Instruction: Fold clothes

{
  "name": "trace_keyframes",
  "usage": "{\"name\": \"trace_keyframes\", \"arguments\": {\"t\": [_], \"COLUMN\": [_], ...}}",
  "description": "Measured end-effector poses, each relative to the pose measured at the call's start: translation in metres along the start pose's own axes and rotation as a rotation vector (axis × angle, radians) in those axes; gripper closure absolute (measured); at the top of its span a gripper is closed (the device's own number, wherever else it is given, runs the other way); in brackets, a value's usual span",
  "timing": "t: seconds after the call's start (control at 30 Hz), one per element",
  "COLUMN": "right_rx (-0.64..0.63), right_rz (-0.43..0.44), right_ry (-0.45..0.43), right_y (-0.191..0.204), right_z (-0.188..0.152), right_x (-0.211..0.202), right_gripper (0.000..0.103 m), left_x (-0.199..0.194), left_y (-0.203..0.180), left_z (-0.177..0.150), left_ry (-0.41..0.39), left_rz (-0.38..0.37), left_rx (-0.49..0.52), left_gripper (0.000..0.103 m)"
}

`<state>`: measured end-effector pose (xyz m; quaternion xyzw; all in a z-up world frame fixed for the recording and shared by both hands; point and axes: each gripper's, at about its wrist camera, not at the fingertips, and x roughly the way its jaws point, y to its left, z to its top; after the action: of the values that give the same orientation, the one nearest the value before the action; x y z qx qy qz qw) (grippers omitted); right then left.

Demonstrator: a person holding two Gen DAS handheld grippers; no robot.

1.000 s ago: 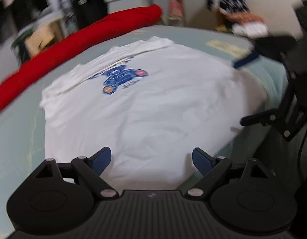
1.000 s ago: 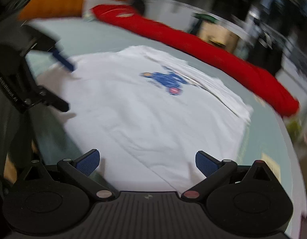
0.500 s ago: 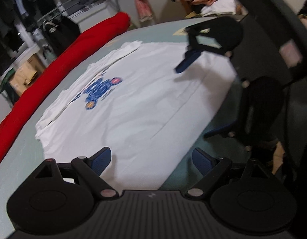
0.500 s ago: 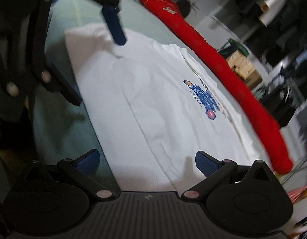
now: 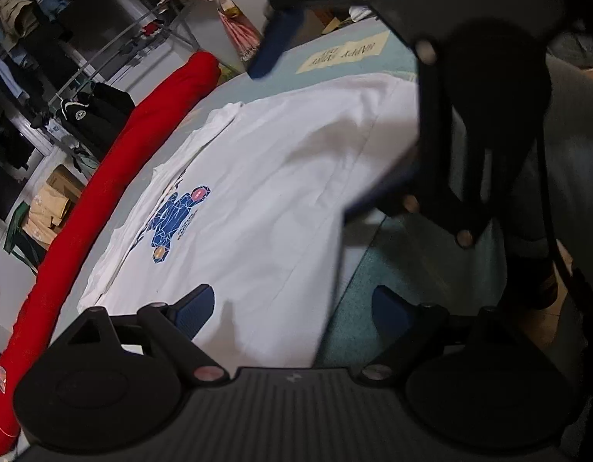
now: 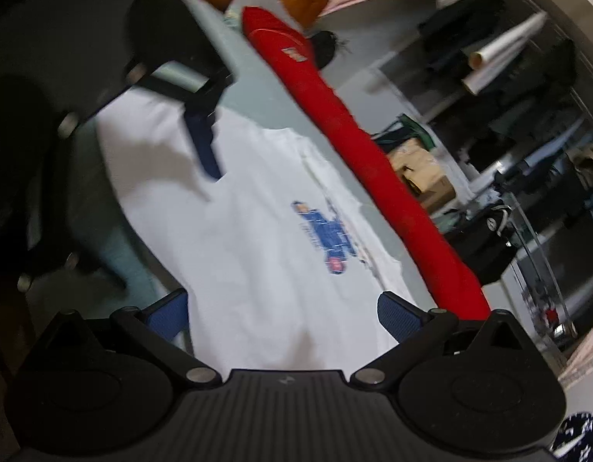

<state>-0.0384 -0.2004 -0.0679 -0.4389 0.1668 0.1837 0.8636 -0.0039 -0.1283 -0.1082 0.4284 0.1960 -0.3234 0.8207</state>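
White T-shirt [image 5: 281, 192] lies partly folded on the bench [image 5: 358, 323]; my left gripper [image 5: 292, 308] and right gripper [image 6: 283, 312], both wide, flank its near edge, likely for another fold.

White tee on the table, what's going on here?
A person holds two grippers over a white T-shirt spread flat on a pale green table, beside a long red roll. The left gripper and right gripper are both open near the shirt's near edge; neither has gripped fabric yet.
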Motion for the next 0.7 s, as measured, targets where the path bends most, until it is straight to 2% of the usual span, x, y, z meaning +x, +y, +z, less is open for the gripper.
{"name": "trace_keyframes", "arguments": {"t": [0.1, 0.17, 0.37, 0.53, 0.7], "right_rx": [0.03, 0.045, 0.062, 0.065, 0.139], "right_rz": [-0.015, -0.012, 0.028, 0.074, 0.173], "right_ry": [-0.006, -0.006, 0.013, 0.051, 0.011], "right_y": [-0.01, -0.015, -0.013, -0.003, -0.004], "right_z": [0.002, 0.002, -0.004, -0.012, -0.007], "right_x": [-0.001, -0.001, 0.002, 0.006, -0.008], "right_gripper": [0.0, 0.0, 0.0, 0.0, 0.0], "left_x": [0.001, 0.005, 0.002, -0.005, -0.003], "left_y": [0.005, 0.009, 0.032, 0.051, 0.061], "left_z": [0.002, 0.0, -0.005, -0.003, 0.001], "left_ry": [-0.023, -0.01, -0.008, -0.027, -0.033], "left_rz": [0.037, 0.06, 0.064, 0.058, 0.067], "left_rx": [-0.021, -0.02, -0.102, -0.184, -0.19], "left_gripper": [0.014, 0.014, 0.014, 0.014, 0.014]}}
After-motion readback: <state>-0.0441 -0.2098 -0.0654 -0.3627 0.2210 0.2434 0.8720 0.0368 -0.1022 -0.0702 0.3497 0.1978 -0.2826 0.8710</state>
